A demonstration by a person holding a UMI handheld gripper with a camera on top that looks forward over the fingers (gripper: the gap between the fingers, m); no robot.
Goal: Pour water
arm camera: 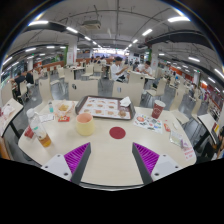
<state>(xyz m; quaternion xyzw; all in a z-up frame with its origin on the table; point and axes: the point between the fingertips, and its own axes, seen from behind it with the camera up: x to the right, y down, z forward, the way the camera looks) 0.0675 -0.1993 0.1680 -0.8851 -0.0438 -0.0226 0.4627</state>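
A large hall with rows of ceiling strip lights [150,30] and many pale tables [95,72] stretched away behind the scene. Nearest the camera lay a broad cream-coloured round-edged table [105,160], carrying everything within reach.

Toward its far side rested a flat rectangular tray with a dark dotted pattern [103,107]. A translucent orange-yellow plastic cup [86,124] stood on the table ahead of the left finger, beside a small round dark-red coaster [117,132] lying flat, nearer the middle and apart from the cup. A clear plastic water bottle [31,124] stood further left, next to a small bottle of amber liquid [44,138]. A reddish-brown cylindrical cup [158,108] stood well off to the right, beyond some small packets too small to tell apart.

The two-finger gripper [111,156] hung above the near edge of the table, its fingers spread wide with nothing between them; the magenta pads [76,154] faced bare tabletop. The water bottle stood well apart from both fingers, off to the left.
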